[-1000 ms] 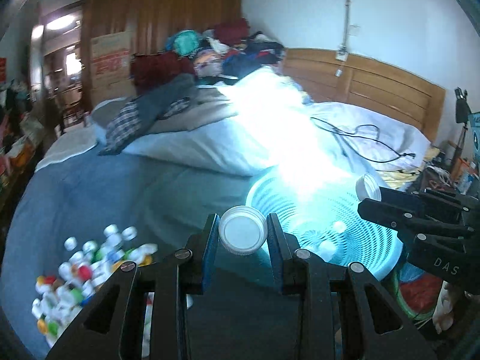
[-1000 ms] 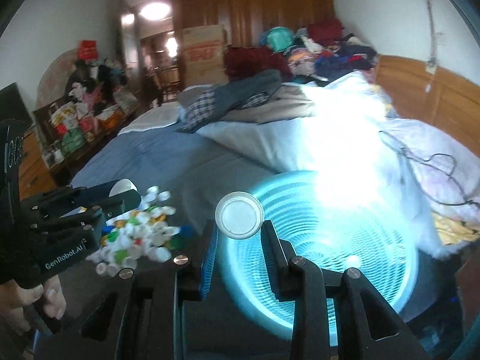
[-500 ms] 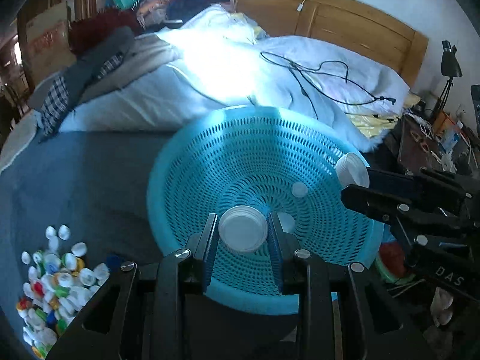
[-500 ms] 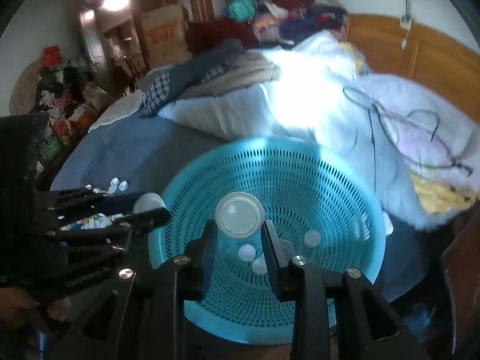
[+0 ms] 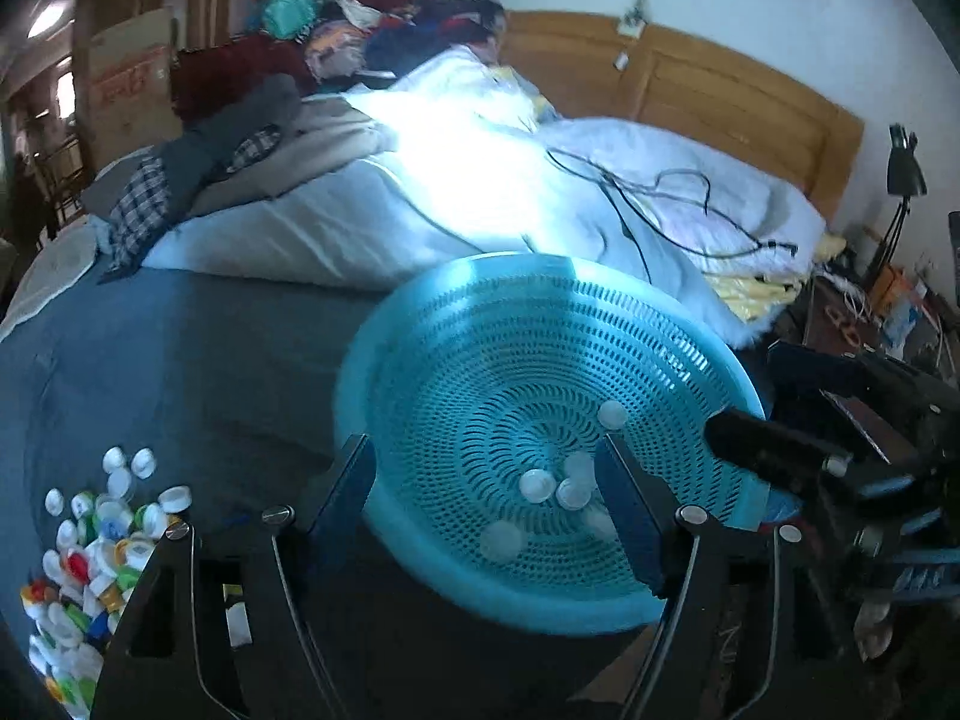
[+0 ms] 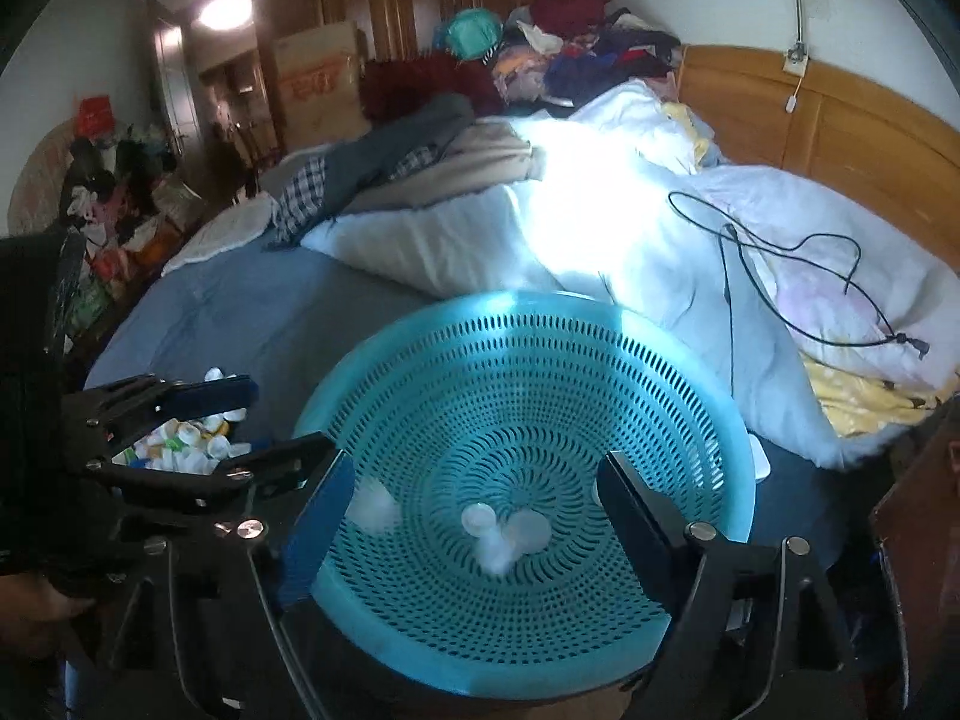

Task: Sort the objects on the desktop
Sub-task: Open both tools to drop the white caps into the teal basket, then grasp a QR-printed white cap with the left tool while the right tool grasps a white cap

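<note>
A teal perforated basket (image 5: 414,570) stands on the bed's near edge; it also shows in the right wrist view (image 6: 729,420). Several white bottle caps (image 5: 537,485) lie at its bottom, some blurred in the right wrist view (image 6: 477,521). My left gripper (image 5: 486,498) is open and empty over the basket's near left rim. My right gripper (image 6: 471,516) is open and empty over the basket's near side. A heap of mixed-colour bottle caps (image 5: 90,546) lies on the blue bedsheet at the left, also seen behind the left gripper in the right wrist view (image 6: 192,438).
A white duvet (image 5: 420,210) with a black cable (image 5: 660,198) covers the far bed. Clothes (image 5: 252,138) are piled behind it. A wooden headboard (image 5: 720,96) is at the right. A cluttered bedside stand (image 5: 870,312) is beside the basket.
Both grippers opened and let go of their white caps, which dropped into the basket. Both cameras tilted back up a little.
</note>
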The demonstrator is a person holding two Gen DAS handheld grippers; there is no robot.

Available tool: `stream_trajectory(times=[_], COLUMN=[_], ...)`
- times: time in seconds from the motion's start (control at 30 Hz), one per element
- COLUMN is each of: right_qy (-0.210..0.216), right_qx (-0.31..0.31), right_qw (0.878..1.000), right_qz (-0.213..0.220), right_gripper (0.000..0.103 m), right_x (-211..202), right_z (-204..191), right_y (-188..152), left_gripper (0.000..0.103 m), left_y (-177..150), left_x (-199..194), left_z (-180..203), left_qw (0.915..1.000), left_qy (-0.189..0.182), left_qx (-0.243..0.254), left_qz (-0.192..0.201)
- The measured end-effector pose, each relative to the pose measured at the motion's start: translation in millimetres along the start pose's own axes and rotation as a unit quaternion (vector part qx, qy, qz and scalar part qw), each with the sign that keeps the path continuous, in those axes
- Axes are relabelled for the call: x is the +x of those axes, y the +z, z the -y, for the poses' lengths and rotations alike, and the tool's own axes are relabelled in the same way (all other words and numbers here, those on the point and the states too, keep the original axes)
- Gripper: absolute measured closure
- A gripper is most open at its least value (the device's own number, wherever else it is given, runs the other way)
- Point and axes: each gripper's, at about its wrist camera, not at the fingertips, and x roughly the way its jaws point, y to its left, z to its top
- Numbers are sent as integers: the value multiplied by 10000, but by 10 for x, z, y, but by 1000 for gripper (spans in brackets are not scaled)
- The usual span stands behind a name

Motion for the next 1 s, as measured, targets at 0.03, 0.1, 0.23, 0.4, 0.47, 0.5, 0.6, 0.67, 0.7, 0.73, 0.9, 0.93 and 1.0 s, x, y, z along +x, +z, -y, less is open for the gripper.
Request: stream_trajectory(times=[0.03, 0.1, 0.23, 0.4, 0.47, 0.5, 0.6, 0.67, 0.7, 0.73, 0.9, 0.93, 1.0], right_qy=[79, 228, 541, 930, 1064, 1123, 1211, 1213, 1211, 1209, 1258, 1281, 1384], right_qx=[-8, -23, -168, -316, -330, -355, -464, -555, -604, -626, -758, -785, -838], right_qw=[10000, 9997, 9984, 9940, 9916, 9903, 9878, 9871, 9866, 9863, 9837, 9829, 9801], right_qz=[60, 109, -46, -472, -651, -738, -859, -891, -913, -931, -1035, -1063, -1151], right_gripper=[16, 16, 16, 16, 16, 16, 16, 16, 16, 16, 16, 17, 21], right_x=[-27, -51, 32, 257, 359, 402, 455, 461, 464, 462, 464, 467, 484], right_z=[-42, -133, -412, -791, -910, -985, -1149, -1238, -1277, -1305, -1452, -1474, -1567], right_y=[-14, -66, -277, -598, -700, -750, -838, -851, -860, -865, -942, -947, -990], left_gripper=[33, 33, 33, 34, 35, 35, 42, 42, 42, 42, 42, 42, 50], left_y=[-66, -331, -1027, -1968, -2230, -2337, -2541, -2559, -2576, -2569, -2541, -2532, -2530], left_x=[-77, -293, -636, -864, -854, -831, -730, -644, -612, -569, -389, -361, -329], left_z=[-68, -320, -946, -1762, -1949, -2002, -2014, -1992, -2009, -2020, -2105, -2101, -2104], left_qw=[9999, 9991, 9943, 9773, 9717, 9698, 9704, 9715, 9718, 9720, 9744, 9749, 9755], left_qy=[46, 200, 657, 1387, 1527, 1569, 1517, 1495, 1486, 1465, 1359, 1359, 1339], left_qx=[-14, -159, -664, -1582, -1799, -1869, -1871, -1829, -1820, -1826, -1778, -1751, -1733], left_qz=[102, 338, 511, 245, 52, -23, -151, -181, -187, -195, -224, -229, -212])
